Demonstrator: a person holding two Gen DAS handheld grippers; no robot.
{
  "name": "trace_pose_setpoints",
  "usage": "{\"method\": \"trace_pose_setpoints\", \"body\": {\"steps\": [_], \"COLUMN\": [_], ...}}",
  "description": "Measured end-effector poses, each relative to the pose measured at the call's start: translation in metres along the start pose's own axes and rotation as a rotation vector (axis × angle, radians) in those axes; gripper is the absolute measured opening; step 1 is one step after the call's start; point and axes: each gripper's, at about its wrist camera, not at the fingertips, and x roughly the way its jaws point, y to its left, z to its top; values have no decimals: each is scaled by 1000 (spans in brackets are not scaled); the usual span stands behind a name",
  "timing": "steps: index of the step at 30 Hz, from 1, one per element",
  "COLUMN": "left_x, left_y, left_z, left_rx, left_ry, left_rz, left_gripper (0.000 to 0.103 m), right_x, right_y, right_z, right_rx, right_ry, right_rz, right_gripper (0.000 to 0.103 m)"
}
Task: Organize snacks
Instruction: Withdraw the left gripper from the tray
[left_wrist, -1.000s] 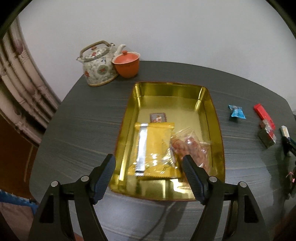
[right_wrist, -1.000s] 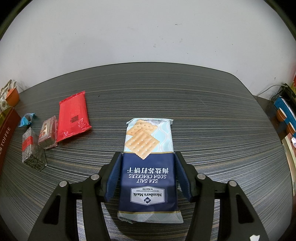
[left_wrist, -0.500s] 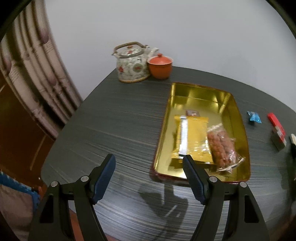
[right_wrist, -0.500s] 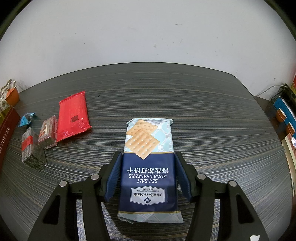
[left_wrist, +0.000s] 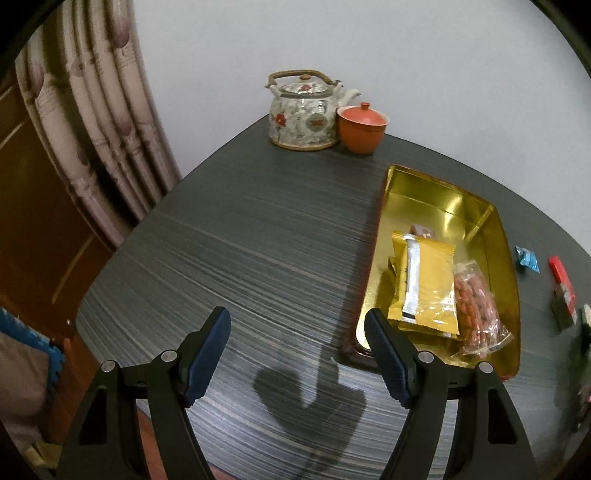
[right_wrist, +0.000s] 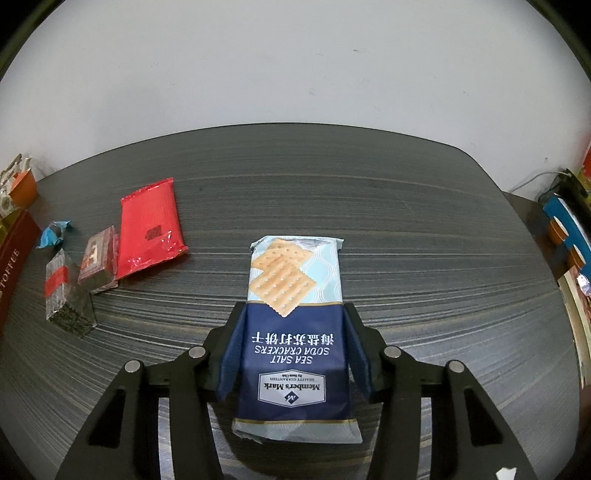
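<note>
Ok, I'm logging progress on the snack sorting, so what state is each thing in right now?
left tool: open, empty, above the table.
right tool: shut on the cracker pack.
cracker pack: sealed, flat on the table.
gold tray: holds the yellow packet, nut bag and a small packet.
yellow packet: sealed, in the tray.
nut bag: in the tray.
red packet: on the table.
teapot: lid on.

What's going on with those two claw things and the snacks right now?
Left gripper open, empty, beside gold tray. Right gripper fingers flank cracker pack on table; grip unclear. Red packet and small sweets wait left, nothing blocking.
</note>
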Motion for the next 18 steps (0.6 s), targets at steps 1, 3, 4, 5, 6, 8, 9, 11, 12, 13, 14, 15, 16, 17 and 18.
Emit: {"method": "trace_pose_setpoints", "body": {"steps": [1, 3, 4, 5, 6, 8, 9, 11, 12, 13, 14, 15, 16, 17, 18], "left_x": [0, 0, 0, 0, 0, 1, 2, 2, 1, 1, 2, 2, 2, 2, 3], "left_y": [1, 1, 1, 1, 0, 0, 0, 0, 0, 0, 0, 0, 0, 0, 0], "left_z": [0, 0, 0, -1, -1, -1, -2, -1, -1, -1, -1, -1, -1, -1, -1], "left_rx": [0, 8, 11, 12, 12, 10, 12, 12, 12, 11, 10, 8, 6, 2, -2], "left_ry": [0, -5, -7, -9, -6, 2, 9, 9, 9, 10, 11, 15, 18, 21, 24], "left_rz": [6, 23, 29, 31, 26, 17, 13, 13, 12, 10, 11, 11, 10, 11, 11], "left_gripper": [75, 75, 75, 75, 75, 75, 75, 75, 75, 75, 75, 75, 76, 76, 76], "right_x": [-1, -4, -6, -8, -10, -14, -16, -19, -21, -24, -26, -30, -33, -37, -43], "right_y": [1, 3, 3, 3, 3, 2, 2, 1, 1, 1, 1, 3, 5, 5, 4], "right_z": [-1, -2, -3, -3, -4, -5, -6, -7, -7, -8, -7, -7, -7, -5, -2], "right_rx": [-10, -17, -16, -15, -15, -12, -16, -17, -16, -18, -20, -22, -25, -27, -28], "right_ry": [1, 3, -1, -5, -6, -11, -12, -8, -6, -8, -11, -16, -20, -25, -32], "right_rz": [-10, -21, -20, -22, -23, -23, -27, -20, -18, -14, -8, -3, 2, 11, 20], "right_gripper": [46, 46, 46, 46, 46, 46, 46, 46, 46, 46, 46, 46, 46, 46, 46]}}
